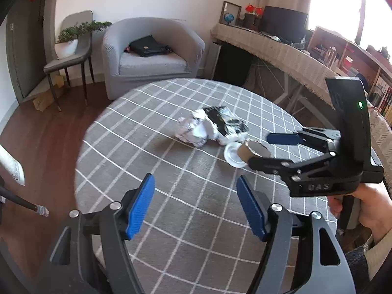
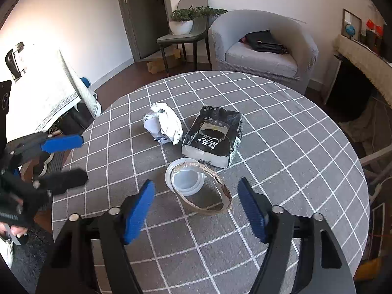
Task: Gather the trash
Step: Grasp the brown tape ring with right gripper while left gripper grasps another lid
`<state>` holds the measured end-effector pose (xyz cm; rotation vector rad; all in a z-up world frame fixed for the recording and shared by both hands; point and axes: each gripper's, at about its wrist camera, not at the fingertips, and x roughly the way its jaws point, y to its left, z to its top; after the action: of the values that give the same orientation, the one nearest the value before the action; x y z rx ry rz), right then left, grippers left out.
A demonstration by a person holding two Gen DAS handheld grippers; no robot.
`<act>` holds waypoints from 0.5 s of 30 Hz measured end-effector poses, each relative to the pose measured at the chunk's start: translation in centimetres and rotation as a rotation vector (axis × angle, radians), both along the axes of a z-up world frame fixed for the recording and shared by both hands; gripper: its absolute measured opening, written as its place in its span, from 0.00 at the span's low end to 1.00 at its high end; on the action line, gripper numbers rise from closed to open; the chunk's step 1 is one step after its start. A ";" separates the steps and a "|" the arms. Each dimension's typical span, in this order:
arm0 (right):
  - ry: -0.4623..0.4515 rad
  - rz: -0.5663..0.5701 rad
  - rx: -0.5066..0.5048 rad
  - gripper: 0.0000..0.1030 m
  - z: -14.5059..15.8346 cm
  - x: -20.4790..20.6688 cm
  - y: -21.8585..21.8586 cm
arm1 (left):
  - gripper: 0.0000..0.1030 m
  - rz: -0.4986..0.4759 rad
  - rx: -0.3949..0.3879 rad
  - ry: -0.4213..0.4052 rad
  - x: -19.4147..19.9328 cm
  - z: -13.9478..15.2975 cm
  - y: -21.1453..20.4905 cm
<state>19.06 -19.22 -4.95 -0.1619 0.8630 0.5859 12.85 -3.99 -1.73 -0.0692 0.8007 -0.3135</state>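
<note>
the trash sits in a loose cluster near the middle of the round bench (image 2: 294, 127) with its grey checked cloth: a crumpled white paper wad (image 2: 163, 123), a black-and-white wrapper pack (image 2: 213, 139) just to its right, and nearer the camera a white plastic lid (image 2: 186, 178) with a torn cardboard ring (image 2: 208, 191) lying partly over it; the ring lies flat, an oval whose long axis runs from upper left to lower right in the right wrist view; the right gripper (image 2: 196, 208) hangs over the bench with its jaws roughly half open and nothing between the blue pads — the ring's near edge lies just ahead of and between the fingertips, so it looks like the nearest piece for this hand; the left gripper (image 1: 196, 205) is also about half open and empty, over bare cloth, with the paper wad (image 1: 193, 132) and the rest of the pile well ahead of it and to its right; judging by that, the right hand is the closer one to the ring and lid — the left is better placed for the wad, though it has more bench to cross.
</note>
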 end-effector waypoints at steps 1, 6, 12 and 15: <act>0.002 0.002 0.000 0.57 -0.1 0.2 0.0 | 0.70 -0.004 0.002 0.004 0.1 -0.1 -0.3; 0.024 0.012 0.017 0.50 -0.6 0.5 -0.5 | 0.70 -0.034 -0.004 0.000 0.3 -0.2 -1.8; -0.013 -0.008 0.060 0.49 1.3 -0.8 -1.9 | 0.70 -0.044 0.014 0.016 1.1 -1.2 -3.4; -0.020 -0.037 0.074 0.49 1.8 -1.0 -3.0 | 0.70 -0.054 0.015 0.022 1.6 -1.6 -4.4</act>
<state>18.06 -22.17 -3.19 -0.0839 0.8223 0.5800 14.41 -8.44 -3.34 -0.0375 0.8277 -0.3582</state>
